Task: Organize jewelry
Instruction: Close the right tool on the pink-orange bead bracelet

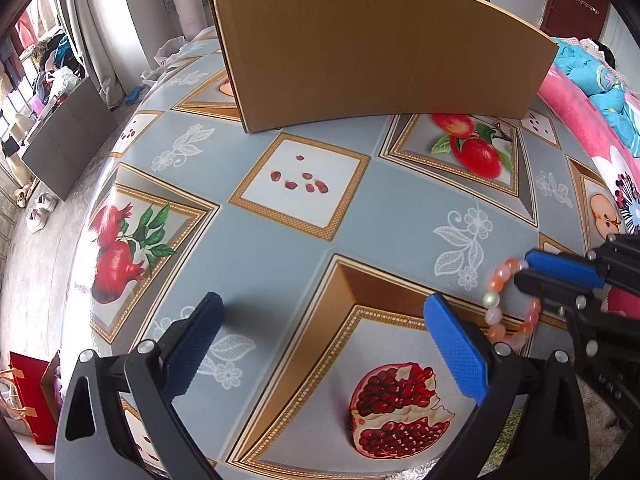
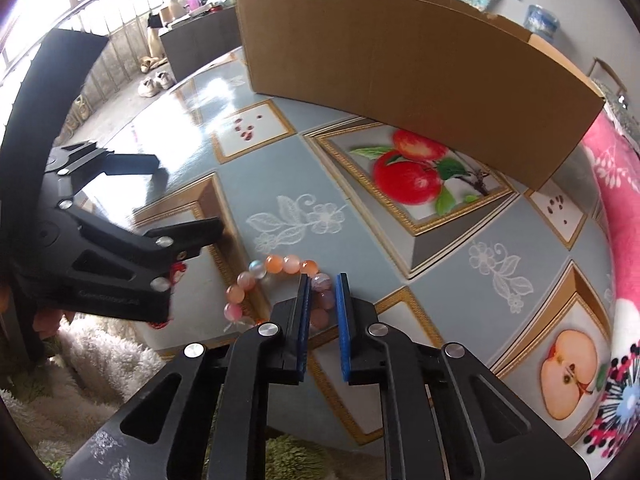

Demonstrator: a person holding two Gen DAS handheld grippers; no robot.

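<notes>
A bracelet of orange, pink and white beads [image 2: 276, 266] lies near the table's front edge; it also shows in the left wrist view [image 1: 498, 280]. My right gripper [image 2: 323, 280] has its blue-padded jaws narrowed around the bracelet's right side, with beads between the pads. In the left wrist view the right gripper [image 1: 524, 270] comes in from the right onto the bracelet. My left gripper [image 1: 324, 304] is wide open and empty over the table, left of the bracelet. It shows in the right wrist view [image 2: 188, 196] at the left. An open cardboard box [image 1: 376, 48] stands at the back of the table.
The table [image 1: 400, 220] has a grey-blue cloth printed with fruit pictures. A pink and blue quilt [image 1: 592, 92] lies at the right. A fluffy white rug [image 2: 100, 364] lies below the front edge. A grey cabinet [image 1: 68, 136] and shoes stand on the floor at left.
</notes>
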